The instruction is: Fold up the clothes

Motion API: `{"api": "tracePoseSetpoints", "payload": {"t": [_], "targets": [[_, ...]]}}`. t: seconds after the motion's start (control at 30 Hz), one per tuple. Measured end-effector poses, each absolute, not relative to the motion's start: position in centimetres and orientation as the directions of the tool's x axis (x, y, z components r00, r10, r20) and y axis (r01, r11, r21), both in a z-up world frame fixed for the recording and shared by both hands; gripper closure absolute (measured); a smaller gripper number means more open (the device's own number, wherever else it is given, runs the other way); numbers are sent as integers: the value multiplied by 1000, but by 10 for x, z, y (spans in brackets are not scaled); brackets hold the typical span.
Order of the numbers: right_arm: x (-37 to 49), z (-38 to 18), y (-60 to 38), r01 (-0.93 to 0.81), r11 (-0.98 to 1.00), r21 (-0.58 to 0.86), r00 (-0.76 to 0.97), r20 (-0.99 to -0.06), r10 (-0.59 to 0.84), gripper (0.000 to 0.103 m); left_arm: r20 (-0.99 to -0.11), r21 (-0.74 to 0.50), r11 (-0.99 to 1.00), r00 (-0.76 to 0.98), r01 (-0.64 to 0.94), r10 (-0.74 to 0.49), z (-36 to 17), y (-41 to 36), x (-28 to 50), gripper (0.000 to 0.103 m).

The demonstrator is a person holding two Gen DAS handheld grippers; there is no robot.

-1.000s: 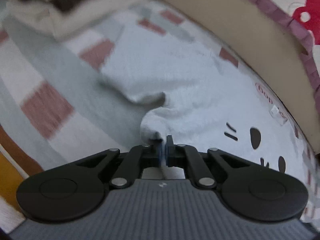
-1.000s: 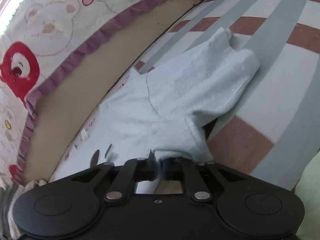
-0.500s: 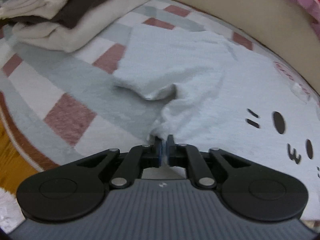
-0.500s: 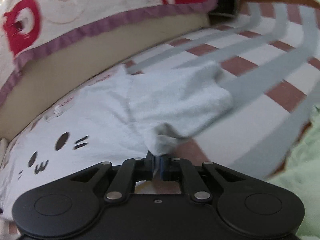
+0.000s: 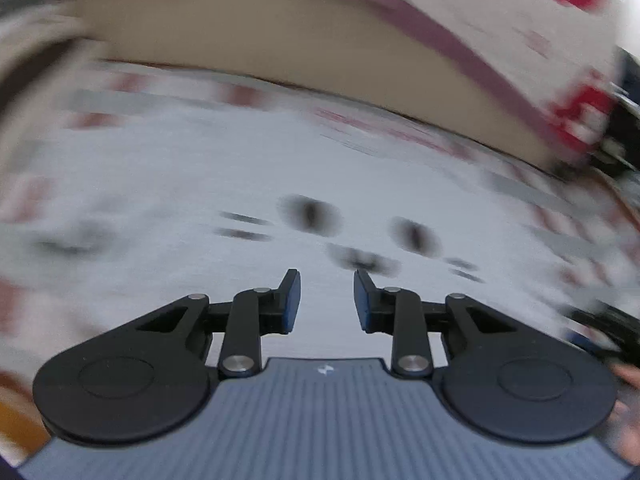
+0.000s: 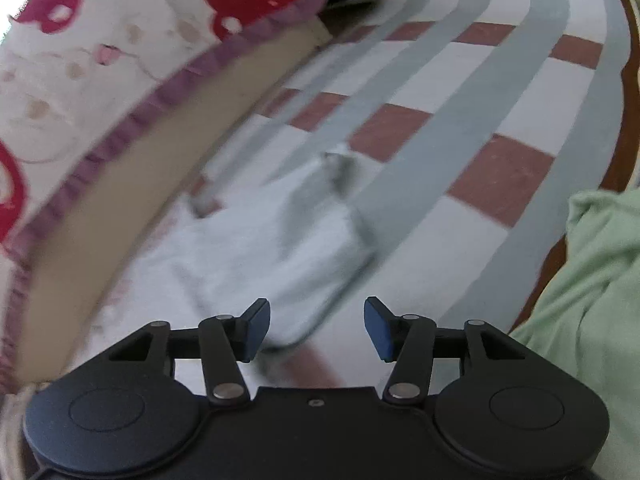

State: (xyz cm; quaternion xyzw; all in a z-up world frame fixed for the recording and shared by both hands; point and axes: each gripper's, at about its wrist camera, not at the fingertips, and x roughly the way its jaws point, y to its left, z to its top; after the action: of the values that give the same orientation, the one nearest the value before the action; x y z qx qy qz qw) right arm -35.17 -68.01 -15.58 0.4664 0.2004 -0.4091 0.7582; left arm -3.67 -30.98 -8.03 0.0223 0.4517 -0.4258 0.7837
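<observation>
A pale blue-white shirt (image 5: 224, 168) with a black cartoon face print (image 5: 312, 214) lies flat on the striped rug; the left wrist view is motion-blurred. My left gripper (image 5: 327, 298) is open and empty just above the shirt, below the face print. In the right wrist view the shirt's sleeve (image 6: 320, 232) lies folded in over the shirt. My right gripper (image 6: 316, 328) is open and empty, with the sleeve's near edge between and beyond its blue pads (image 6: 254, 334).
The rug (image 6: 500, 128) has grey, white and red-brown stripes. A bed edge with a tan side (image 6: 132, 184) and a bear-print quilt (image 6: 80, 52) runs along the far side. A light green garment (image 6: 592, 288) lies at the right. The other gripper and a hand show blurred in the left wrist view (image 5: 612, 332).
Both grippers have opened and let go of the shirt's sleeves. The left gripper has swung right, over the face print. The right gripper has pulled back and turned right.
</observation>
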Motion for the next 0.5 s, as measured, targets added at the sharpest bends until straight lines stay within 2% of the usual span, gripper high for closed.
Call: {"api": "tracePoseSetpoints", "payload": {"t": [0.07,0.17,0.2,0.23,0.27,0.37,0.5], "targets": [[-345,-159,-686,803,259,537,592,-665,-455,39,-755,-339,558,135,758,-641,-91,-358,-50,75],[-322,-163,-687,788,402,467,615,-626,-478,38,-791,-283,443,54,851,-610,-109,-425,-75,75],[-311,-164,-687,774,474,420,626,-616,-478,59,-795,-267,414,43,870,-605,-114,-441,-82,75],[-301,-164,-688,759,542,361,629,-622,-467,91,-798,-255,389,34,885,-602,-120,-454,-88,75],[-294,-163,-692,750,585,310,621,-634,-461,100,-801,-243,363,25,900,-598,-125,-467,-94,75],[-311,-149,-703,744,579,334,652,-552,-519,100,-799,-275,308,-38,911,-600,-137,-483,-99,75],[-321,-145,-716,740,584,334,649,-583,-489,101,-781,-385,340,-108,858,-615,-144,-478,-89,74]]}}
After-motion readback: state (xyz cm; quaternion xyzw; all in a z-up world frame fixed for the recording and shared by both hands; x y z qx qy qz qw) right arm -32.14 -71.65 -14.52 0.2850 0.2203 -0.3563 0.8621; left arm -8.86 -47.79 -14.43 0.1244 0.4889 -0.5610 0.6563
